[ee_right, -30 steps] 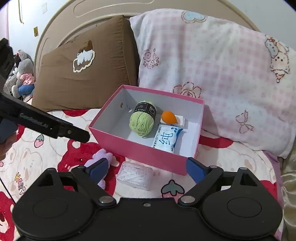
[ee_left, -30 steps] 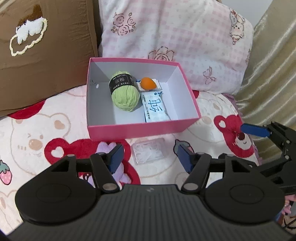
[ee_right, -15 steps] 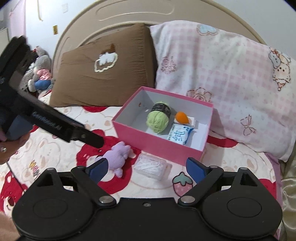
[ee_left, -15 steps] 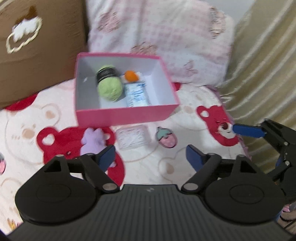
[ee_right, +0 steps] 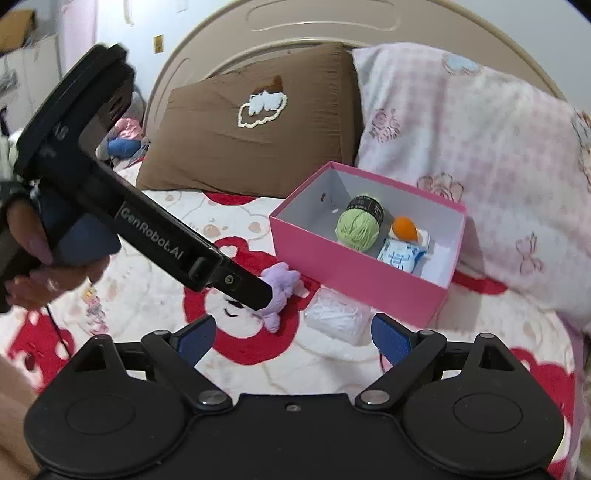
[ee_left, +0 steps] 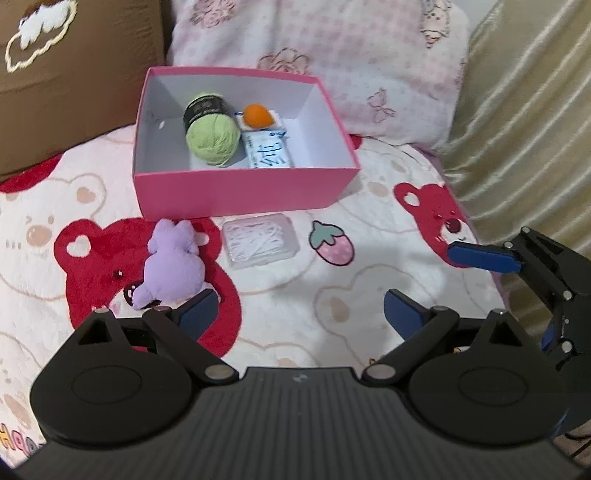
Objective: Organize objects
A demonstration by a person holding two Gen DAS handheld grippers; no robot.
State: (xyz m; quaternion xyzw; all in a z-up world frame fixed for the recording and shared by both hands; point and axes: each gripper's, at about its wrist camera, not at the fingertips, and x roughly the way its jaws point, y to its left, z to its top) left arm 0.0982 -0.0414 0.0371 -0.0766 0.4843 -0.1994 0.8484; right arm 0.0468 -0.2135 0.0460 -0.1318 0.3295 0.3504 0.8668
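Note:
A pink box (ee_left: 243, 192) (ee_right: 354, 273) on the bed holds a green yarn ball (ee_left: 212, 138), an orange ball (ee_left: 256, 115) and a tissue packet (ee_left: 267, 155). In front of it lie a purple plush (ee_left: 170, 264) (ee_right: 282, 286) and a clear plastic case (ee_left: 260, 240) (ee_right: 336, 314). My left gripper (ee_left: 300, 314) hangs just short of the plush and case, its jaws opening with nothing between them. In the right wrist view its black finger (ee_right: 251, 288) overlaps the plush. My right gripper (ee_right: 293, 336) stands open and empty, back from the case.
A brown pillow (ee_right: 251, 122) and a pink checked pillow (ee_right: 461, 129) lean on the headboard (ee_right: 295, 22) behind the box. Gold fabric (ee_left: 524, 110) borders the bed on the right. A hand (ee_right: 29, 240) holds the left gripper. The bear-print blanket (ee_left: 369, 295) lies under everything.
Both grippers have drawn back from the box, bringing the purple plush into view. The left jaws have spread wider. In the right wrist view the left gripper has come down over the plush.

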